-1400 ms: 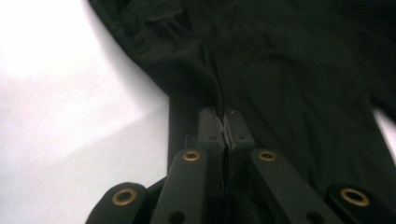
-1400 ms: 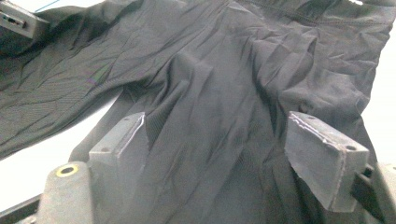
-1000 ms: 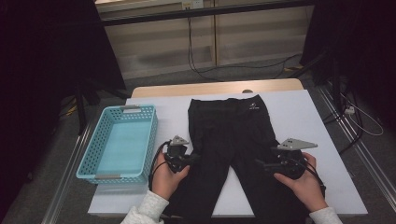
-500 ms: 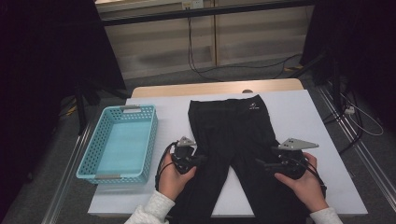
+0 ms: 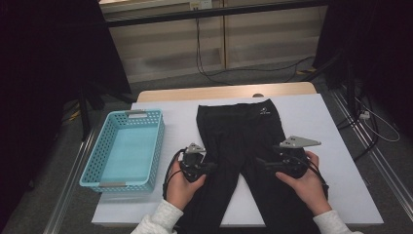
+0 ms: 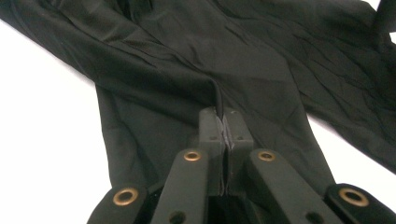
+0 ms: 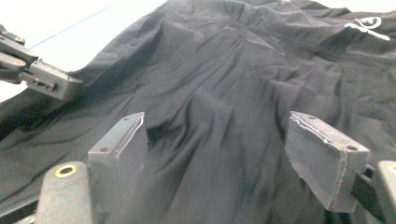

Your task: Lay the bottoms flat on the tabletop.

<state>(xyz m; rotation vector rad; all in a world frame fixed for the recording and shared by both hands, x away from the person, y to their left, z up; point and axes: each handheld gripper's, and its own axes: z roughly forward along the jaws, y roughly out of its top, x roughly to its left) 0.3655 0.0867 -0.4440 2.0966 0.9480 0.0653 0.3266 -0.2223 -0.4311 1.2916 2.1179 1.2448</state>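
White table (image 5: 331,126): left gripper (image 6: 223,122) pinched black fabric trousers (image 5: 238,141) at 7 o'clock; right gripper (image 7: 233,154) jaws spread, no grip yet.

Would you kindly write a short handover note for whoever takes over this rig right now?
Left gripper: shut on a pinched fold of the trousers, at the outer edge of one leg.
Right gripper: open, jaws over the other leg, gripping nothing.
Trousers: flat on the white table, waistband at the far side, legs toward the person.
Basket: empty, to the left of the trousers.
Done: one leg gripped.
Left: probably grip the other leg, fold, and likely put the trousers in the basket.
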